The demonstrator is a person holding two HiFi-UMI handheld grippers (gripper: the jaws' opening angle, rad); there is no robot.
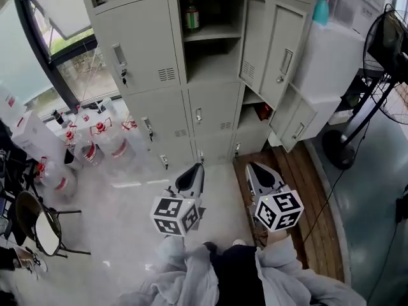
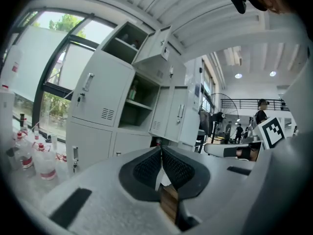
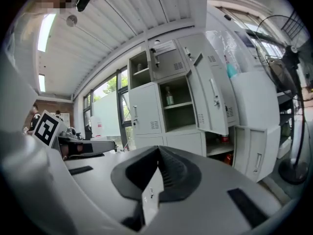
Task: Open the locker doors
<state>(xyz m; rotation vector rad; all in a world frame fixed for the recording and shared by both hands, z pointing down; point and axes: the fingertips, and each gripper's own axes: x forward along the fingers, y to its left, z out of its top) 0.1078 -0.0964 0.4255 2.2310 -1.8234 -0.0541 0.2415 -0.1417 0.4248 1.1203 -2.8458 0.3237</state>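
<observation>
Now left claw [image 1: 197, 167] and right claw [image 1: 250, 167] hang shut and empty, side by side, short of the lockers [image 1: 148, 55], whose right-column doors [image 1: 281, 56] stand swung out over bare floor [image 1: 127, 209].

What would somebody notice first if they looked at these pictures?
Probably the grey lockers filling the top, with several doors on the right swung open and a green bottle on a shelf inside. Below them, the left gripper and right gripper point toward the lockers, fingers shut.
</observation>
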